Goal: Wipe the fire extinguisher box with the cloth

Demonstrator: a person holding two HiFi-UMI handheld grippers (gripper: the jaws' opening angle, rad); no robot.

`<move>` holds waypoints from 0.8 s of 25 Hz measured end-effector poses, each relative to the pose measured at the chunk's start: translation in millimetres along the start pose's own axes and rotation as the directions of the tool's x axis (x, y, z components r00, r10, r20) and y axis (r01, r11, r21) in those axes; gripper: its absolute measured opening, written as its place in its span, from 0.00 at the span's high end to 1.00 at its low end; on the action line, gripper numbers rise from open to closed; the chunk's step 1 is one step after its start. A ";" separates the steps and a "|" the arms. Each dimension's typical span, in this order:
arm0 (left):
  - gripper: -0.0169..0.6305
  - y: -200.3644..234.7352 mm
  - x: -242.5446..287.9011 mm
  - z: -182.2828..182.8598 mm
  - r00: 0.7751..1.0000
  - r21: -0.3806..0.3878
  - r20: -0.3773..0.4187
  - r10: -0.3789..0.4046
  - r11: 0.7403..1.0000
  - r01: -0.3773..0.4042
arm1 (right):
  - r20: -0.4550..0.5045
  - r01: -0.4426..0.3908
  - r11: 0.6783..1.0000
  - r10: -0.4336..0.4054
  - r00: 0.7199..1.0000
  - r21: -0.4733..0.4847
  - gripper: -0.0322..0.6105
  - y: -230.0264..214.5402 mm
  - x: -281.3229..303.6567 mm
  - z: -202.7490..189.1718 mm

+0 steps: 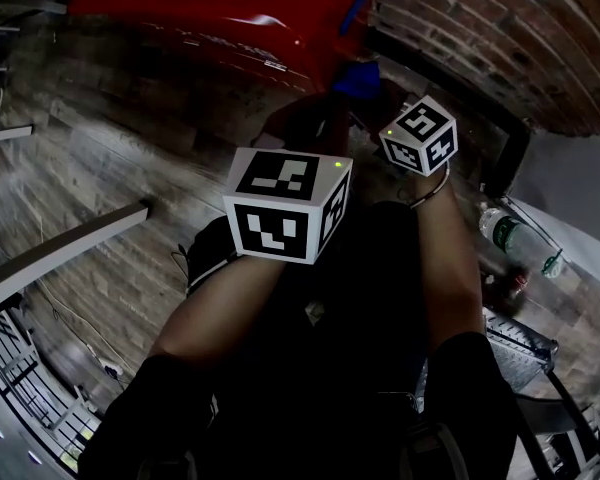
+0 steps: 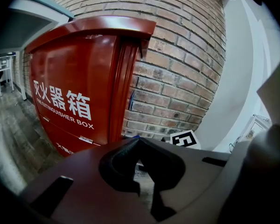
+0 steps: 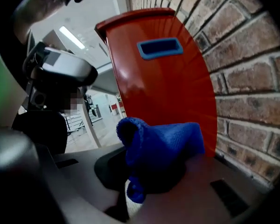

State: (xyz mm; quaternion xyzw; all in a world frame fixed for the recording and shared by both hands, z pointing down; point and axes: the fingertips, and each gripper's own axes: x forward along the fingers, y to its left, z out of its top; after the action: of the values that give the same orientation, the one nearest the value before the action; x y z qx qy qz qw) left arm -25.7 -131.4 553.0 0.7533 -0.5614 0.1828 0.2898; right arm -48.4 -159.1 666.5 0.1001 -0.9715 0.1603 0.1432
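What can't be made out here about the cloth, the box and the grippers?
Right gripper view: the cloth overlaps the fire extinguisher box; whether they touch or are apart cannot be told.
Head view: it is too dark and small around the cloth to show contact, and the top edge cuts off the box.
Left gripper view: the left gripper covers the box's base and lowest print.

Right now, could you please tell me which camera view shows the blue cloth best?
The right gripper view: the blue cloth sits large and central, bunched in the right tool, before the red box. The head view shows it only as a small blue patch by the box; the left gripper view, at most a tiny sliver.
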 end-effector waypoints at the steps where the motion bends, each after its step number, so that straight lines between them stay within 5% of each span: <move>1: 0.98 0.4 -2.2 1.4 1.000 -0.001 0.008 0.002 1.000 -0.002 | 0.028 -0.012 1.000 0.012 1.000 -0.012 0.87 4.8 -3.9 10.0; 13: 0.98 23.1 -13.1 3.4 0.997 -0.019 0.025 0.079 0.997 -0.079 | 0.337 -0.048 0.991 0.088 0.937 -0.124 0.87 37.4 -47.4 120.4; 20: 0.98 21.4 -17.9 3.8 0.995 -0.008 0.028 0.095 0.995 -0.095 | 0.516 -0.014 0.977 0.124 0.848 -0.212 0.87 76.2 -78.5 196.4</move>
State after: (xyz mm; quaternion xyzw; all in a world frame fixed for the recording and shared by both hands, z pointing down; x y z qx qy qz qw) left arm -51.7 -124.9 544.3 0.7273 -0.6012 0.1839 0.2754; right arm -41.3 -143.4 442.4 0.0902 -0.9875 0.0333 -0.1246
